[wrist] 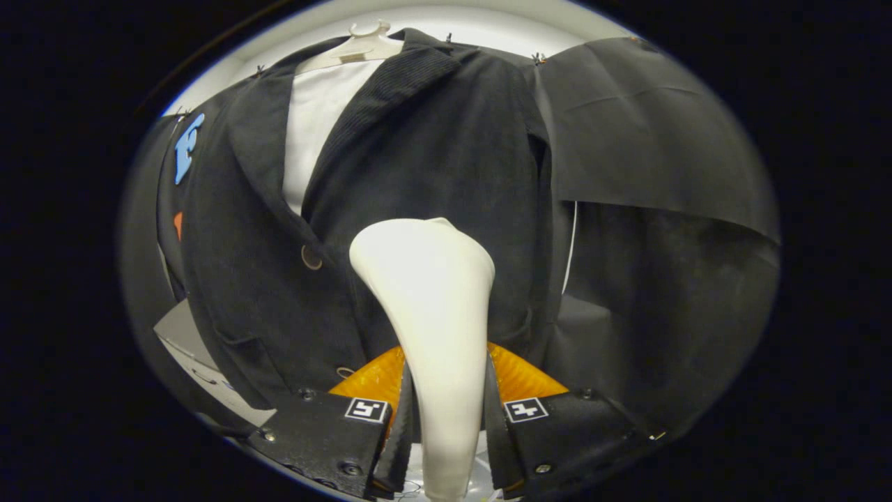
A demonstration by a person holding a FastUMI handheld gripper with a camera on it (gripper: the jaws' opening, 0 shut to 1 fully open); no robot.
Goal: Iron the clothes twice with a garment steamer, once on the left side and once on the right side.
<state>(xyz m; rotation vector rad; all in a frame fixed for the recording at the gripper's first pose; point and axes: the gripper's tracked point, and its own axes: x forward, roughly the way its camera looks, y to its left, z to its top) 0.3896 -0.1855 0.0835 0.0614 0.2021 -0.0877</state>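
Hung on a pale hanger (pixel 362 47) against the booth wall: dark corduroy jacket (pixel 432 167), open over a white shirt (pixel 317 125), brown button (pixel 311 257) left of centre. Pointed at its front, smooth white garment steamer (pixel 428 293), neck clamped between both gripper (pixel 446 418) fingers.

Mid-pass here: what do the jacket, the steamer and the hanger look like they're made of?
Jacket: dark corduroy-like cloth, fine ribs on the lapel. Steamer, gripped between the gripper fingers: smooth, slightly glossy white plastic, probably. Hanger: pale moulded plastic, apparently.
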